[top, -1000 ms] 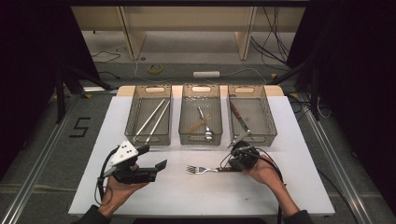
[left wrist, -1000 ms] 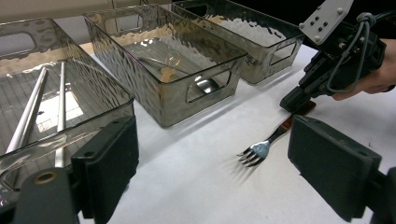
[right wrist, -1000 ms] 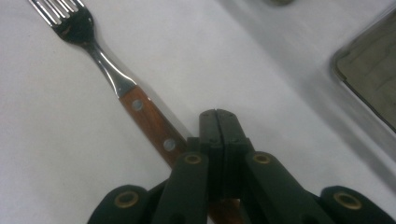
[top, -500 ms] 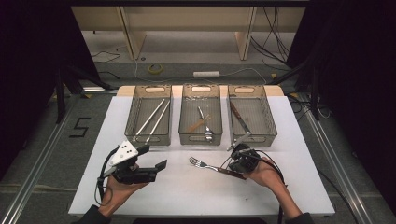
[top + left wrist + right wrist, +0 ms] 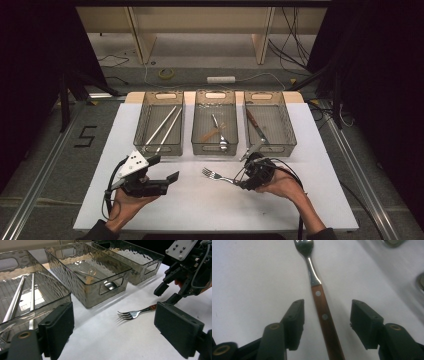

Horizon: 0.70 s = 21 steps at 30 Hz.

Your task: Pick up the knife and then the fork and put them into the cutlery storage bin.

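Straddling fork, right tongs just opened, pads clear (handle end cut off); left tongs spread.

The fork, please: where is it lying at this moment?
In the high view the fork lies on the white table, just before the middle bin, its wooden handle between the right gripper's open jaws.

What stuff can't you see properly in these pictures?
- Fork: in the right gripper view its tines are cut off by the top edge and its handle end by the bottom edge.
- Spoon: in the left gripper view the rippled wall of the middle bin blurs it.
- Right gripper: in the high view it is too small and dark to read the jaws.
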### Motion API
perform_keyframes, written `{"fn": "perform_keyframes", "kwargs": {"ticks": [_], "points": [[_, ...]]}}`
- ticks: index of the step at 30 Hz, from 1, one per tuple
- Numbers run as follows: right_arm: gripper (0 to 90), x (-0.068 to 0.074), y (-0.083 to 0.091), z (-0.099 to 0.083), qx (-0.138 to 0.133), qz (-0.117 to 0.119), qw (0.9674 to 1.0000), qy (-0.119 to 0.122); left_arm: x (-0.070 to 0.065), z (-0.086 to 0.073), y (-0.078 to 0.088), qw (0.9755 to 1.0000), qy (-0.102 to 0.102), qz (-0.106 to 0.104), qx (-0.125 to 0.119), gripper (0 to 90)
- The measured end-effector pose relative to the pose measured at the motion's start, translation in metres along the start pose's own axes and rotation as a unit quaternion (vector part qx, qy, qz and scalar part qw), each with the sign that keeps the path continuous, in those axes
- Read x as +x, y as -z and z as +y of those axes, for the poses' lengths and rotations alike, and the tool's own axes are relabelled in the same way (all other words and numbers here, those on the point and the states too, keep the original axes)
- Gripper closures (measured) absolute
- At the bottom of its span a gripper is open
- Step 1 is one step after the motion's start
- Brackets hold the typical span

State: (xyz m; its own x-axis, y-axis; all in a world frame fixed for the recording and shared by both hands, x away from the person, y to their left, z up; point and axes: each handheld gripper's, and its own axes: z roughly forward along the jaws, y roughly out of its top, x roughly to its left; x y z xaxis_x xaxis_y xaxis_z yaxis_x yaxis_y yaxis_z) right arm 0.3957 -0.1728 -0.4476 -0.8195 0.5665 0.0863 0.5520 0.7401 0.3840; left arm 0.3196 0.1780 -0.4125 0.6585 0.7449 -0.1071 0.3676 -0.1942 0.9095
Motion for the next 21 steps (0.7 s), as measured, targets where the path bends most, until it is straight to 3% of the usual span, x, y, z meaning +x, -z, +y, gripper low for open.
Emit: {"fn": "perform_keyframes", "kwargs": {"ticks": [9,21], "points": [[50.3,0.002,-0.010,0.008,0.038,-0.012,0.9992,0.010,0.000,0.000,0.000,1.0000,0.001,0.000,0.000,16.0],[64.2,0.002,-0.013,0.008,0.055,-0.011,0.9983,0.016,0.000,0.000,0.000,1.0000,0.001,0.000,0.000,16.0]]}}
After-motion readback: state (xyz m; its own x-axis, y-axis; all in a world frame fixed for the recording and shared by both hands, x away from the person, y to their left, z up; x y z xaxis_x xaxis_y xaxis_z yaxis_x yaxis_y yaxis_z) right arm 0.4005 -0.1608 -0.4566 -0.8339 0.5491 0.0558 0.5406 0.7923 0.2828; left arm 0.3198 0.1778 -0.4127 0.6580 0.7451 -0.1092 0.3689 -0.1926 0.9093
